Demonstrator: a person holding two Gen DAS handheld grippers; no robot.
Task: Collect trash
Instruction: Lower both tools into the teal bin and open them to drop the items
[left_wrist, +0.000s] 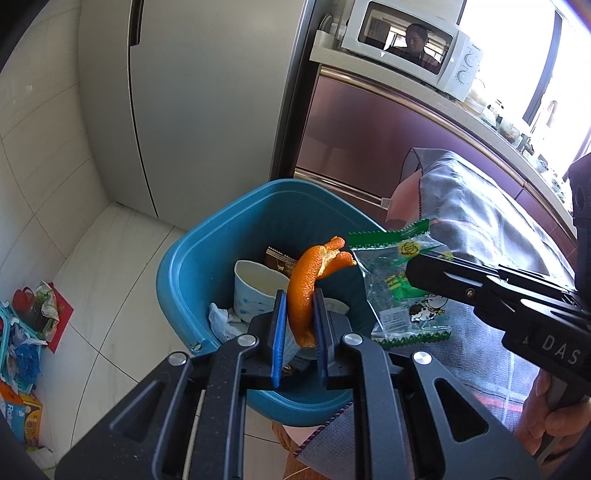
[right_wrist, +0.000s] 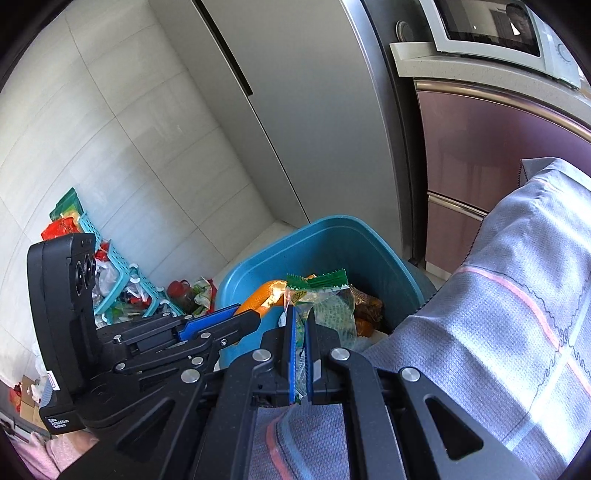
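Observation:
My left gripper (left_wrist: 300, 306) is shut on a curved orange peel (left_wrist: 308, 284) and holds it over the blue trash bin (left_wrist: 221, 229). My right gripper (right_wrist: 302, 325) is shut on a clear green-edged snack wrapper (right_wrist: 325, 295) at the bin's near right rim; the wrapper also shows in the left wrist view (left_wrist: 399, 291). In the bin lie a white paper cup (left_wrist: 255, 291), a brown wrapper (left_wrist: 279, 260) and crumpled tissue (left_wrist: 221, 321). The left gripper (right_wrist: 255, 317) with the peel (right_wrist: 262, 293) shows in the right wrist view.
A grey checked cloth (right_wrist: 498, 314) covers the surface to the right of the bin. A grey fridge (left_wrist: 203, 103), purple cabinets (left_wrist: 369, 140) and a white microwave (left_wrist: 413, 44) stand behind. A teal basket with clutter (right_wrist: 114, 280) sits on the tiled floor at left.

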